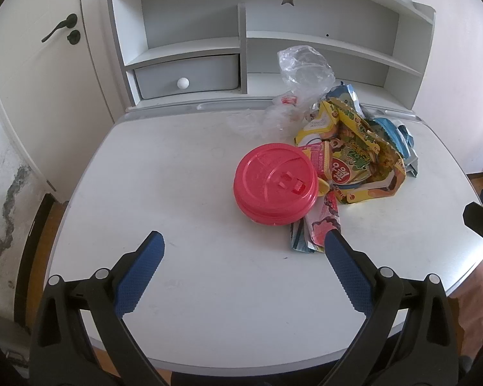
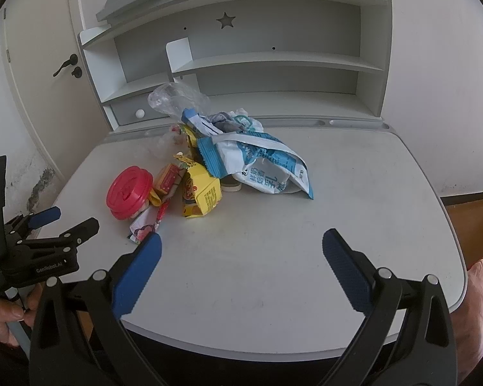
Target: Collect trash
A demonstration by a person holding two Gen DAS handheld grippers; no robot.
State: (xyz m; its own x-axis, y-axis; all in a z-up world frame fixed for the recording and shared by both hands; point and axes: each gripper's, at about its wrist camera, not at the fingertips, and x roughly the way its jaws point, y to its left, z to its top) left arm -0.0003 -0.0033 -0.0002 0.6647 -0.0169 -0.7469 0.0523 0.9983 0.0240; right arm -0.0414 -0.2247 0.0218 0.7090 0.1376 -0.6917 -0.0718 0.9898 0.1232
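A pile of trash lies on the white desk. It holds a red plastic lid, a yellow snack box, a small red carton, a pink wrapper, a clear plastic bag and a blue-and-white bag. The lid and yellow box also show in the right wrist view. My left gripper is open and empty, just short of the lid. My right gripper is open and empty, nearer than the pile. The left gripper shows at the right view's left edge.
A grey shelf unit with a drawer stands at the desk's back. A white door with a black handle is on the left. The desk's front edge is close under the right gripper.
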